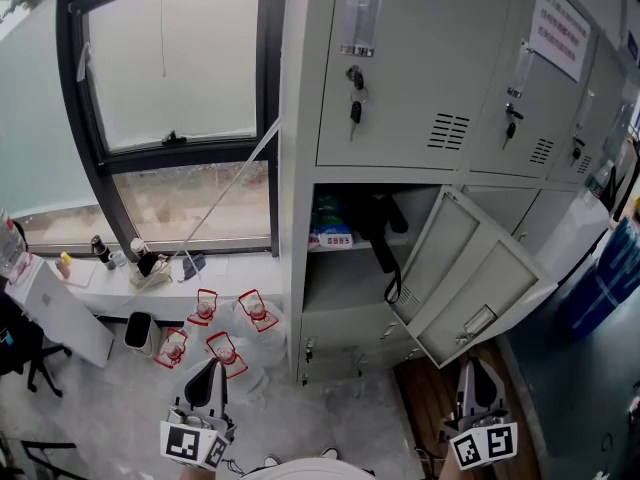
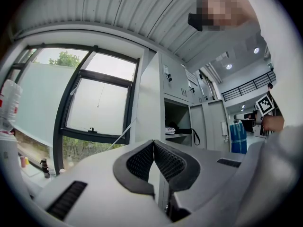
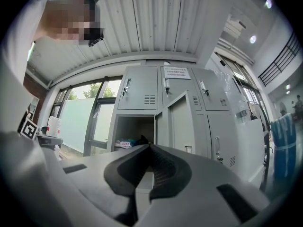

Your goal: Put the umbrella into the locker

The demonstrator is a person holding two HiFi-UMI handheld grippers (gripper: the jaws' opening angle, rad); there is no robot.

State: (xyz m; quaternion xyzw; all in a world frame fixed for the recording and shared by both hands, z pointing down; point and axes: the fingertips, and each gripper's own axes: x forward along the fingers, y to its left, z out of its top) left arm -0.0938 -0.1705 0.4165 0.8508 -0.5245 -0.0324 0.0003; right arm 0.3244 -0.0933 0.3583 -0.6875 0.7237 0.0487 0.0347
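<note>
The black umbrella lies on the shelf inside the open locker compartment, and its strap hangs over the shelf edge. The locker door stands swung out to the right. My left gripper is low at the left, well short of the locker, shut with nothing in it. My right gripper is low at the right, below the open door, also shut and empty. The left gripper view shows its closed pads and the umbrella far off. In the right gripper view its tips meet before the compartment.
A white and blue packet lies left of the umbrella. Keys hang in the upper locker doors. Several water jugs with red handles stand on the floor under the window. Small bottles line the sill. A blue bundle is at right.
</note>
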